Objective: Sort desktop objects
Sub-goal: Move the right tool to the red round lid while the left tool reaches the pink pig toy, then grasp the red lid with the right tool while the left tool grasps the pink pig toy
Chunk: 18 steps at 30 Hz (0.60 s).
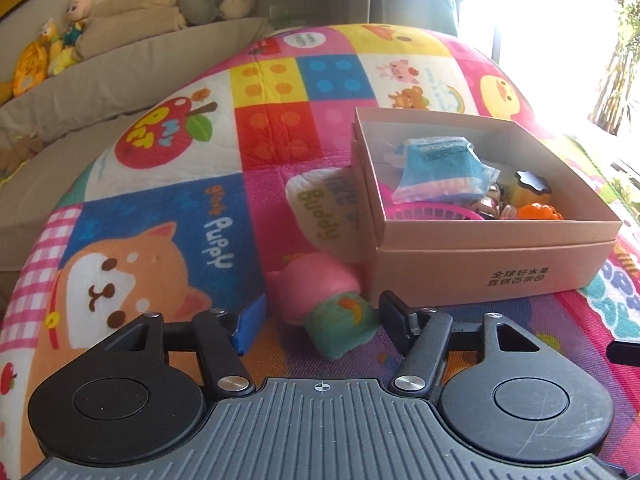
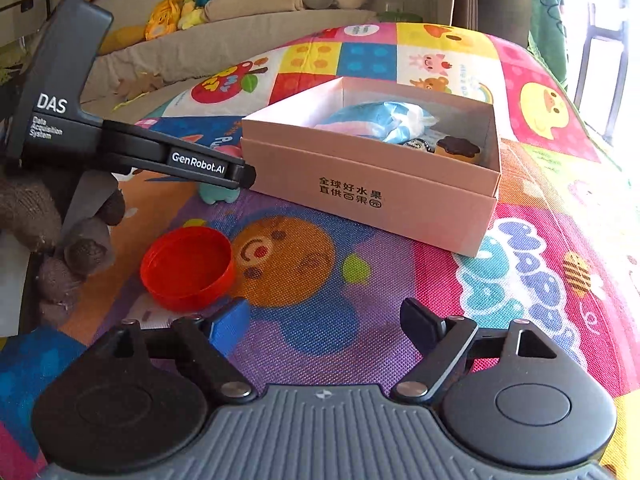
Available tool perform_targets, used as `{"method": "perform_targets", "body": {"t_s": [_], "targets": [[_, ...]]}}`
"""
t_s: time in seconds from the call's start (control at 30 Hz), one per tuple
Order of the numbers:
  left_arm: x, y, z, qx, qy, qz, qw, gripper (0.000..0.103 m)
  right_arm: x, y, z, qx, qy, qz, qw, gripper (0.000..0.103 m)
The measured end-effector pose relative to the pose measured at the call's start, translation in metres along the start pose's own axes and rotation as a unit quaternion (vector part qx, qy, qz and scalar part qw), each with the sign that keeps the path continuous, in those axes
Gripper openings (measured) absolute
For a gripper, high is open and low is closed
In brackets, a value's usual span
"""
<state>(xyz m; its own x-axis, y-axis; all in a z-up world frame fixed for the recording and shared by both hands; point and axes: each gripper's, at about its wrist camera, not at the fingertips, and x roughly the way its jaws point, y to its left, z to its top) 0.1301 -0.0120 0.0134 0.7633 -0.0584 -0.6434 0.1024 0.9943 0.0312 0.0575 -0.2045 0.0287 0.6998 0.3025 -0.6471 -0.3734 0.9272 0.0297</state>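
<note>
Where the bright patchwork play mat fills most of both views, a beige sofa cushion runs along its far left edge with plush toys sitting on it. The pink cardboard box rests on the mat to the right in the left wrist view, open at the top, with printed characters on its near wall.

In the right wrist view a hand in a knitted glove grips the handle of the other tool at the far left. The left gripper has its jaws drawn in narrowly on either side of a pink and teal squishy toy lying just left of the box's near corner – whether the pads actually press on it I cannot tell. The right gripper hangs over the mat with its jaws spread wide and nothing between them.

A red cap lies open side up on the mat, just beyond and left of that gripper's blue finger. Inside the box sit a blue packet, a pink basket, a dark-topped yellow toy and an orange piece – all crowded toward the near right.
</note>
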Motion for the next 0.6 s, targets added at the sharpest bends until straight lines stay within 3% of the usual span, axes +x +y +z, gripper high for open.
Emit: {"method": "perform_targets", "body": {"t_s": [0.1,0.27,0.43,0.6], "targets": [[-0.007,0.008,-0.007,-0.004,0.000,-0.003,1.0000,0.042,0.001,0.004,-0.001,-0.009,0.003,-0.004,1.000,0.092],[-0.039,0.025,-0.035,-0.012,-0.007,-0.011,0.9998,0.042,-0.002,0.015,-0.001,-0.017,0.012,0.016,1.000,0.093],[-0.075,0.053,-0.066,-0.039,-0.001,0.002,0.9992,0.042,-0.002,0.046,0.003,-0.073,0.015,0.051,0.996,0.095],[-0.102,0.065,-0.085,-0.060,0.005,-0.026,0.9978,0.045,0.019,0.065,0.020,-0.079,0.024,0.070,0.994,0.095]]}}
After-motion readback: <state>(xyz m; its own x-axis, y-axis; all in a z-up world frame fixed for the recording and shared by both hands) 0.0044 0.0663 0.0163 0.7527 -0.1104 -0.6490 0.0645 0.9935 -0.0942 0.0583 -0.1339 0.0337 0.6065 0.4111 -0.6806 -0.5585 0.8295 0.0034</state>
